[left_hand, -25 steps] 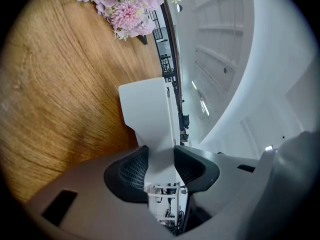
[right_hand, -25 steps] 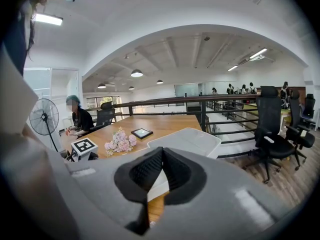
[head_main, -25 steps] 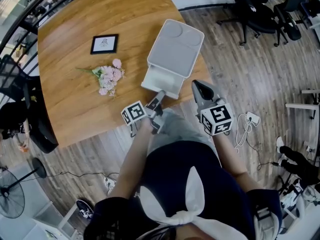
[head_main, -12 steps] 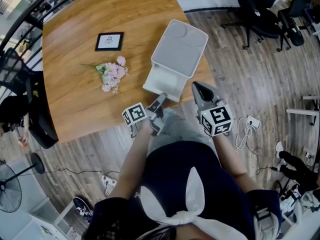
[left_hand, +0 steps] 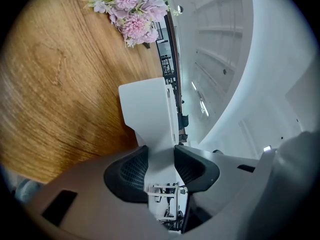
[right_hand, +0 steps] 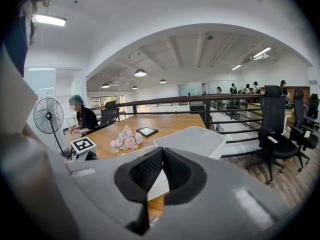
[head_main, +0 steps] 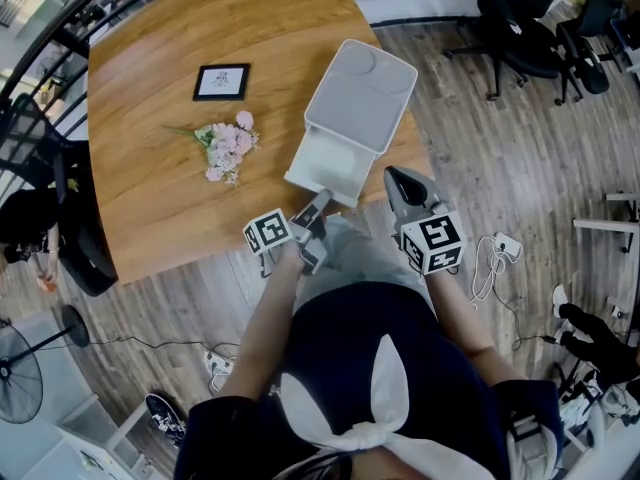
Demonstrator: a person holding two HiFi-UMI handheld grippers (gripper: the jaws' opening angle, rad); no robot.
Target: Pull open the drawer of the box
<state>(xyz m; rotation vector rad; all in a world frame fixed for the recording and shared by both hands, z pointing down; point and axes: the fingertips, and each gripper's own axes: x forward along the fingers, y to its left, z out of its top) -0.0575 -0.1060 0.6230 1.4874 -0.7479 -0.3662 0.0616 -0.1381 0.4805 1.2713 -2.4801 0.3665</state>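
Left gripper view, jaws: left gripper (left_hand: 159,166) closed to a narrow gap on the thin white front lip of the drawer (left_hand: 147,114); ribbed pads (left_hand: 131,170) press it from both sides.
Right gripper view, jaws: right gripper (right_hand: 161,156) with its pads brought together and nothing between them; it hangs apart from the box (right_hand: 192,139).
Drawer: stands partly out of the box, drawn toward the person, its front near the edge of the table (head_main: 150,198); the open tray shows in the head view.
Box: white, flat-topped, lying near the table's right-hand edge; neither gripper steadies it.
Risk, box: with nothing holding it down, the box would probably slide along with the drawer instead of letting it run out, and could be dragged toward the edge.
Risk, grip: the hold is on a thin lip; a pull off the drawer's own line could slip the pads or jam the drawer.
Risk, drawer: drawn out fully, it might come free and drop.
Surroundings: pink flowers (head_main: 228,148) and picture frame (head_main: 221,82), well apart from the box.
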